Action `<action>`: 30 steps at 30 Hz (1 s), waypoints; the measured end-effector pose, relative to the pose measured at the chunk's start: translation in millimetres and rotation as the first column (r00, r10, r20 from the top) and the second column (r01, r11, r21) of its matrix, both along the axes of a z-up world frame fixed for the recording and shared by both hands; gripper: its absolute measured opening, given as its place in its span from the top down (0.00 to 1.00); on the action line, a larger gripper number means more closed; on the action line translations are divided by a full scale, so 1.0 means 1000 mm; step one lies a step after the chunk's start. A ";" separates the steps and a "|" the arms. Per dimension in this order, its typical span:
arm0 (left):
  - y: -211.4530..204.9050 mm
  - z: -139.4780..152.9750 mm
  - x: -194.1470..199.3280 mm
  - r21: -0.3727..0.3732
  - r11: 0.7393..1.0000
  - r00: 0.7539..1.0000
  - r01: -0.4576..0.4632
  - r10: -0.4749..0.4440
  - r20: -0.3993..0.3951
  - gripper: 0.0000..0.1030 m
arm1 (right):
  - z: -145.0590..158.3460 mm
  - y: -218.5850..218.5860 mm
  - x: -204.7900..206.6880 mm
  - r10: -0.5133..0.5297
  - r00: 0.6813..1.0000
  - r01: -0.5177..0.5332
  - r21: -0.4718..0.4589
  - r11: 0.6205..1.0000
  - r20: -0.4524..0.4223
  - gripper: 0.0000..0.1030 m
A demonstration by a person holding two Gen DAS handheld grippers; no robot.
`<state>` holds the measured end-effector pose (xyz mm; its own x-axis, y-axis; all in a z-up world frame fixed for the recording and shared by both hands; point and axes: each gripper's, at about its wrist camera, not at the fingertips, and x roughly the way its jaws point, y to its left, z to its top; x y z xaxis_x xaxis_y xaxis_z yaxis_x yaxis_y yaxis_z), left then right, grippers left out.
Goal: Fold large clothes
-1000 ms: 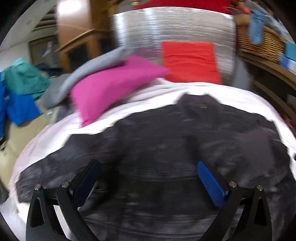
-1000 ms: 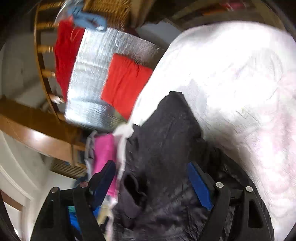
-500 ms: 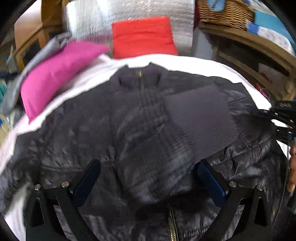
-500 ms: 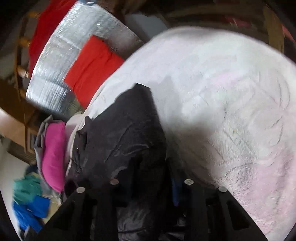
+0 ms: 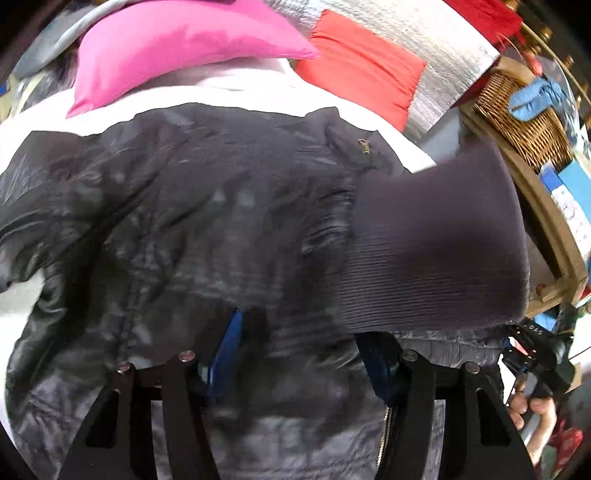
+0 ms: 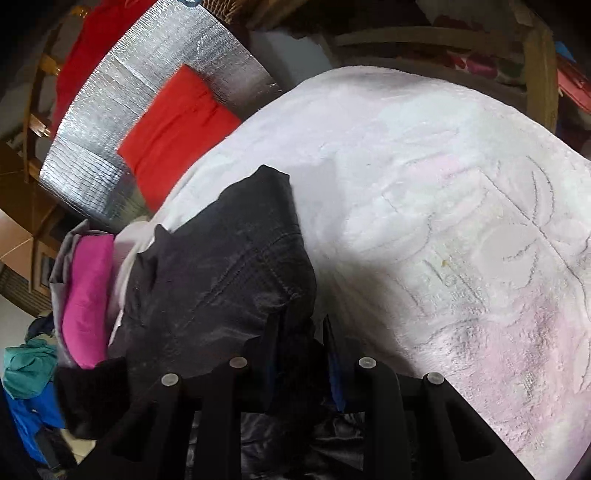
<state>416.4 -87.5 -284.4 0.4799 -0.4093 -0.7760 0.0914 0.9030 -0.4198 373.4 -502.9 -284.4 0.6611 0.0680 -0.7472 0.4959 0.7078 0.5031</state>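
Observation:
A black quilted jacket (image 5: 207, 221) lies spread on a white blanket (image 5: 229, 92). Its zip collar (image 5: 365, 147) points to the far end, and a ribbed knit cuff (image 5: 436, 243) lies folded across its right side. My left gripper (image 5: 306, 347) is shut on a bunch of the jacket's front fabric. In the right wrist view the jacket (image 6: 221, 273) lies left of centre on the blanket (image 6: 443, 206). My right gripper (image 6: 299, 339) is shut on the jacket's edge.
A pink pillow (image 5: 177, 40) and a red cushion (image 5: 362, 62) lie at the far end against a silver foil panel (image 5: 424, 33). A wicker basket (image 5: 517, 114) sits on a wooden shelf to the right. Loose teal and blue clothes (image 6: 26, 373) lie beside the bed.
My left gripper has come down onto the jacket and shut on its fabric. My right gripper shut on the jacket edge and has carried the sleeve over the body.

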 end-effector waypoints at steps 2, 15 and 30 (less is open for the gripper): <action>0.018 -0.001 0.001 -0.018 1.000 1.000 -0.019 0.019 -0.011 0.38 | 0.002 0.003 0.002 -0.011 1.000 0.011 -0.013 1.000 -0.004 0.75; 0.154 0.039 -0.069 -0.048 0.976 0.973 -0.213 0.217 0.077 0.37 | 0.072 0.059 -0.021 -0.048 0.996 0.072 -0.348 0.935 0.076 0.23; 0.371 -0.036 -0.121 -0.143 0.602 0.619 -0.785 0.762 -0.192 0.33 | 0.067 0.141 -0.010 0.185 0.976 -0.165 -0.175 0.971 0.110 0.23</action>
<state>295.2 283.3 -319.9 0.6134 -0.0668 -0.7869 -0.6554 0.5129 -0.5544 363.0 -362.1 -217.6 0.7383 0.0746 -0.6703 0.2977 0.8558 0.4231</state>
